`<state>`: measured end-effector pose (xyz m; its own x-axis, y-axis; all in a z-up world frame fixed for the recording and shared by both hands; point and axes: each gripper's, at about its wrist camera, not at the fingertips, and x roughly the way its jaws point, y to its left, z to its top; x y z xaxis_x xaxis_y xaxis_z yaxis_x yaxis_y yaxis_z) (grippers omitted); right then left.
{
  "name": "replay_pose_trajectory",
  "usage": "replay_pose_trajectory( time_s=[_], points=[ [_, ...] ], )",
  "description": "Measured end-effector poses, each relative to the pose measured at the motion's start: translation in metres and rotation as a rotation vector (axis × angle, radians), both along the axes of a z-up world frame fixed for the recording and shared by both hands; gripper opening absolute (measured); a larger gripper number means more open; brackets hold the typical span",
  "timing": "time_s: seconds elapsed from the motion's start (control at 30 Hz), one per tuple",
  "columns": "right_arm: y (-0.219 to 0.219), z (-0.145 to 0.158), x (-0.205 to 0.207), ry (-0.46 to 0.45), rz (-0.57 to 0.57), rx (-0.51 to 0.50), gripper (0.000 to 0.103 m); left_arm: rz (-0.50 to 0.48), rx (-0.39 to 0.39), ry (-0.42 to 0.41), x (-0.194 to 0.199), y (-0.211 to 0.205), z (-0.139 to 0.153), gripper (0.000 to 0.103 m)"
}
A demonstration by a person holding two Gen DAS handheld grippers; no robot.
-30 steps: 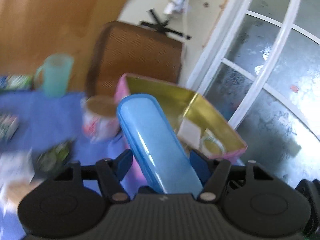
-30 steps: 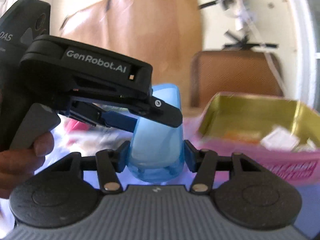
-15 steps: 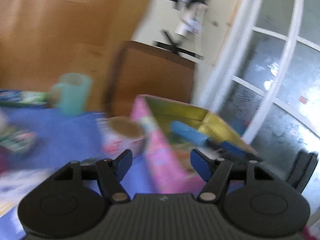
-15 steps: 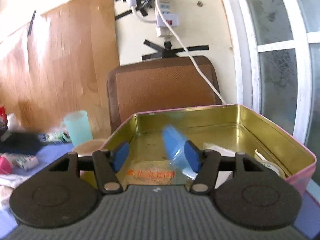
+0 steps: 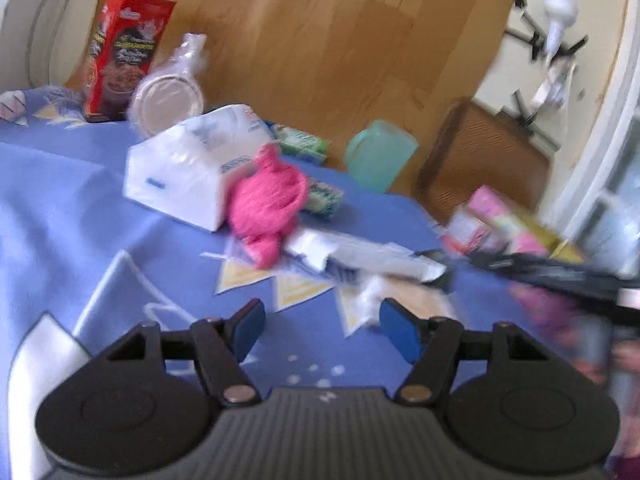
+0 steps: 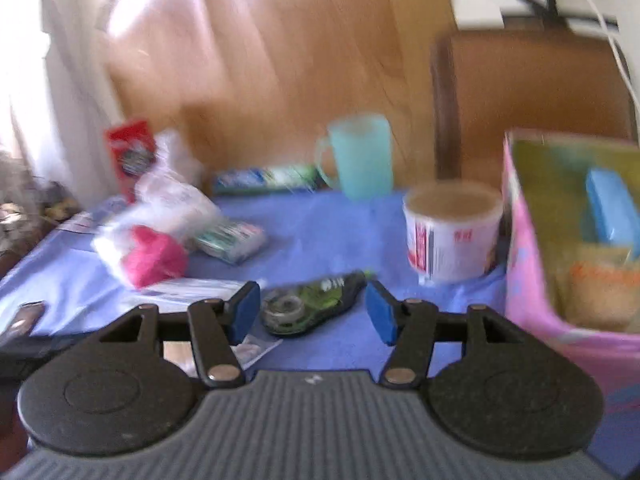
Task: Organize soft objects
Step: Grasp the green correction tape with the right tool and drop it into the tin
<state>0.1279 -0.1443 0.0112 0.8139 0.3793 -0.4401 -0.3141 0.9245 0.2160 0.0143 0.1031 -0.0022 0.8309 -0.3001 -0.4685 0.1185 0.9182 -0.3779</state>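
1. Left wrist view: the left gripper fills the bottom of the frame, a ribbed grey body with two black arms ending in blue pads. Its jaws stand apart with nothing between them, above a blue cloth printed with pale triangles.
2. Just above centre lies a fuzzy pink knitted bundle, soft and lumpy. It leans against a white tissue pack with a crinkly plastic wrap.
3. At upper left a red snack box stands upright beside a stack of clear plastic-wrapped plates.
4. A translucent mint green cup sits at upper centre right. A pink tin is blurred at the right edge.
5. Right wrist view: the right gripper also has its jaws parted and grips nothing. A dark green correction tape lies on the cloth beyond them, seen through the gap.
6. At the right edge the pink tin has a shiny gold inside, and a smooth blue case lies in it.
7. A white paper tub with a tan lid stands just left of the tin.
8. A wooden panel wall rises behind the table, and a brown chair back shows at upper right.
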Motion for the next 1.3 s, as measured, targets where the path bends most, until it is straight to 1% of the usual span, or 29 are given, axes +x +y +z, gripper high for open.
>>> replay_pose_trajectory(
  time_s=[0.03, 0.1, 0.13, 0.17, 0.2, 0.27, 0.33, 0.4, 0.47, 0.5, 0.53, 0.57, 0.67, 0.7, 0.77, 0.83, 0.87, 0.9, 0.93, 1.0, 1.03, 1.1, 1.17, 1.2, 1.27, 1.3],
  points=[
    [0.006, -0.004, 0.012, 0.048, -0.028, 0.010, 0.063, 0.003, 0.012, -0.020, -0.003, 0.000, 0.001, 0.067],
    [0.013, -0.011, 0.034, 0.131, -0.064, 0.047, 0.066, -0.019, 0.020, -0.025, -0.006, -0.001, 0.000, 0.067],
    [0.017, -0.015, 0.039, 0.155, -0.072, 0.051, 0.068, -0.033, 0.025, -0.037, -0.008, -0.002, 0.001, 0.067],
    [0.023, -0.015, 0.043, 0.134, -0.092, 0.034, 0.070, -0.038, 0.030, -0.047, -0.009, -0.006, 0.002, 0.067],
    [0.028, -0.017, 0.044, 0.129, -0.109, 0.005, 0.074, -0.042, 0.033, -0.053, -0.010, -0.005, 0.002, 0.067],
    [0.036, -0.017, 0.045, 0.122, -0.083, -0.014, 0.074, -0.054, 0.033, -0.059, -0.011, -0.006, 0.003, 0.067],
    [0.047, -0.016, 0.041, 0.086, -0.033, -0.080, 0.072, -0.059, 0.029, -0.056, -0.008, -0.009, 0.003, 0.067],
    [0.049, -0.014, 0.034, 0.061, -0.013, -0.129, 0.071, -0.058, 0.024, -0.048, -0.007, -0.010, 0.002, 0.067],
    [0.039, -0.009, 0.028, 0.055, -0.011, -0.117, 0.048, -0.054, 0.013, -0.044, -0.007, -0.008, 0.001, 0.067],
    [0.031, -0.006, 0.025, 0.056, -0.024, -0.112, 0.032, -0.051, 0.007, -0.043, -0.007, -0.007, 0.000, 0.067],
    [0.020, -0.006, 0.022, 0.081, -0.024, -0.092, 0.022, -0.048, 0.003, -0.041, -0.008, -0.006, 0.000, 0.067],
    [0.010, -0.007, 0.016, 0.088, -0.027, -0.070, 0.022, -0.046, 0.000, -0.037, -0.007, -0.006, 0.000, 0.067],
    [-0.006, -0.010, -0.010, 0.063, -0.051, -0.115, 0.023, -0.053, -0.024, -0.046, -0.007, -0.004, 0.002, 0.067],
    [-0.009, -0.009, -0.017, 0.059, -0.055, -0.127, 0.025, -0.063, -0.036, -0.058, -0.006, -0.005, 0.005, 0.067],
    [-0.010, -0.007, -0.026, 0.047, -0.046, -0.122, 0.025, -0.090, -0.050, -0.067, -0.001, -0.011, 0.014, 0.067],
    [-0.012, -0.004, -0.034, 0.030, -0.035, -0.102, 0.027, -0.134, -0.026, -0.067, 0.009, -0.028, 0.028, 0.067],
    [-0.013, -0.003, -0.038, 0.023, -0.032, -0.089, 0.029, -0.167, -0.002, -0.076, 0.013, -0.040, 0.036, 0.067],
    [-0.015, -0.002, -0.043, 0.011, -0.028, -0.068, 0.034, -0.201, 0.017, -0.080, 0.017, -0.052, 0.042, 0.067],
    [-0.014, -0.002, -0.045, -0.006, -0.026, -0.058, 0.042, -0.240, 0.030, -0.073, 0.024, -0.065, 0.048, 0.067],
    [-0.011, -0.002, -0.050, -0.040, -0.020, -0.089, 0.053, -0.287, 0.020, -0.041, 0.038, -0.084, 0.053, 0.067],
    [-0.008, -0.003, -0.052, -0.059, -0.014, -0.121, 0.055, -0.310, 0.011, -0.022, 0.047, -0.095, 0.055, 0.067],
    [-0.004, -0.007, -0.052, -0.053, 0.003, -0.151, 0.055, -0.327, 0.025, 0.006, 0.061, -0.112, 0.056, 0.067],
    [-0.003, -0.014, -0.046, -0.016, 0.033, -0.140, 0.055, -0.314, 0.044, 0.045, 0.076, -0.128, 0.054, 0.067],
    [-0.002, -0.017, -0.042, -0.007, 0.037, -0.140, 0.056, -0.313, 0.045, 0.071, 0.084, -0.133, 0.051, 0.069],
    [0.000, -0.021, -0.032, 0.003, 0.044, -0.156, 0.056, -0.297, 0.072, 0.144, 0.100, -0.144, 0.043, 0.074],
    [0.002, -0.023, -0.027, 0.012, 0.045, -0.165, 0.056, -0.290, 0.087, 0.174, 0.105, -0.148, 0.038, 0.074]
  ],
)
